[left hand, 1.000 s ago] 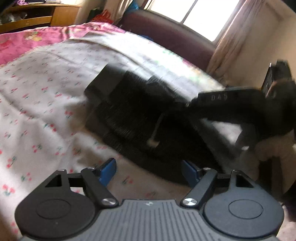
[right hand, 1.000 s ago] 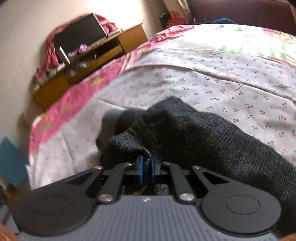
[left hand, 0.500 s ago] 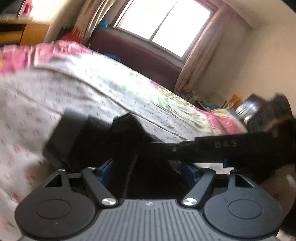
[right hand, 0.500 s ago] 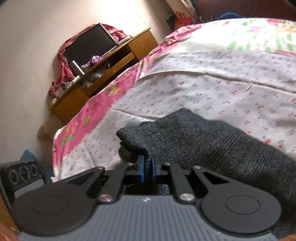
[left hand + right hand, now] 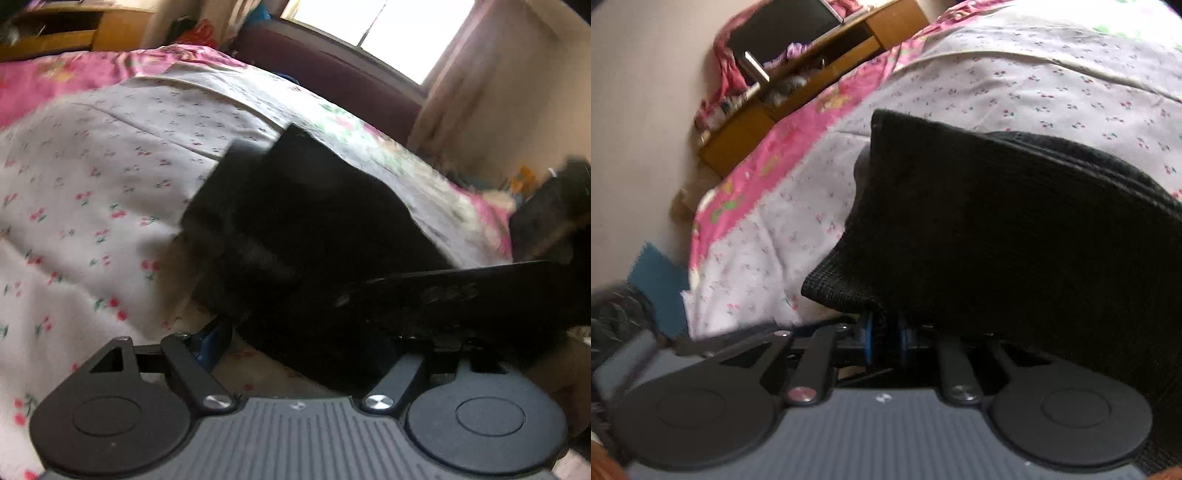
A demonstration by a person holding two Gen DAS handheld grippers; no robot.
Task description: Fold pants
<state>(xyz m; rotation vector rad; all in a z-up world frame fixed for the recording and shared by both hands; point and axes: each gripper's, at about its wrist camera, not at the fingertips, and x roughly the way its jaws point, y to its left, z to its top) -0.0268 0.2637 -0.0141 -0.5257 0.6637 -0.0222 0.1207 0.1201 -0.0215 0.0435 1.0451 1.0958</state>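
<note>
Since 1 s ago the right tool (image 5: 886,338) has dropped w/ its load: the pants (image 5: 1015,229) then sat as a low grey hump mid-frame in the right wrist view, now they bulk up dark across the centre and right of that frame, folded edge pointing to the upper centre. Jaws were pinched tight on the fabric then; now they're opening, a narrow gap, w/ a corner of the cloth still hanging between the blue pads (image 5: 867,338). Can't tell if the pads still press it.

Left wrist view: pants (image 5: 306,229) lie as a black stack in frame centre on the bed (image 5: 92,192), which has a white cherry-print sheet and a pink floral one behind it. Left tool (image 5: 299,343) stands wide, low in frame, nothing gripped; the stack's near edge sits just between its fingers, the left blue pad (image 5: 212,341) beside the cloth, the right finger hidden behind black. Right tool (image 5: 461,295) enters from the right edge, blurred, lying over the pants.

Bkgd: wooden shelf unit (image 5: 812,74) w/ a dark screen (image 5: 783,26) at upper left of the right view; window (image 5: 373,29) and curtain (image 5: 480,74) at upper right of the left view.
</note>
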